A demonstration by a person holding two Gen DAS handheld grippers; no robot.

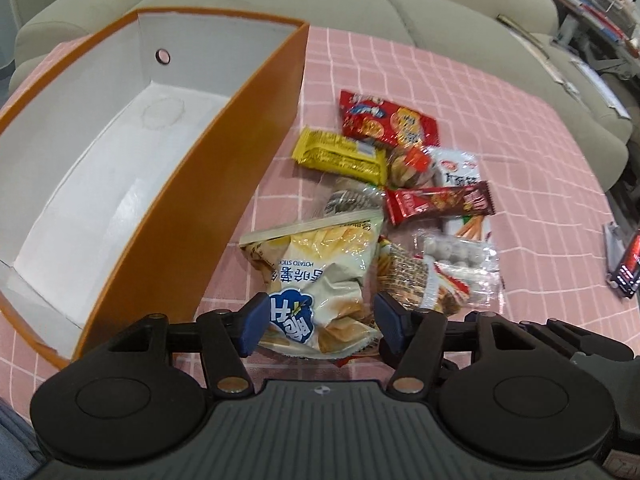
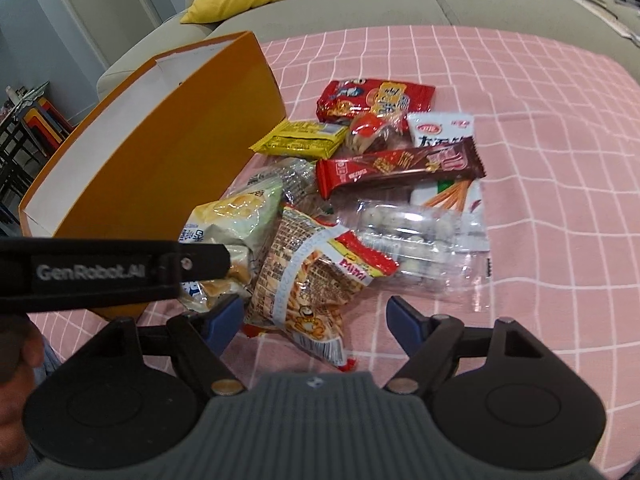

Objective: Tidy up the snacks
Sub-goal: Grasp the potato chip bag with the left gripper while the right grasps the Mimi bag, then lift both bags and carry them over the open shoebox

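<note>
A beige sofa backs the pink-checked desk (image 1: 460, 92). The left claw (image 1: 320, 316) pinches the potato-stick bag (image 1: 320, 272) beside the orange box (image 1: 224, 184): light, crinkly, crushable, best held by its edge. The right claw (image 2: 316, 320) gapes above the Mimi pack (image 2: 312, 284).

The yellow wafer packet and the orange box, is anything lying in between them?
No. In the left wrist view, only bare pink checked cloth separates the yellow wafer packet from the orange box.

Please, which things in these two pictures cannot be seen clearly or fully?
- Near end of the orange box, right wrist view: covered by the left gripper.
- Striped packet, both views: under the chips bag.
- Dark object, left wrist view: cut off by the edge.
</note>
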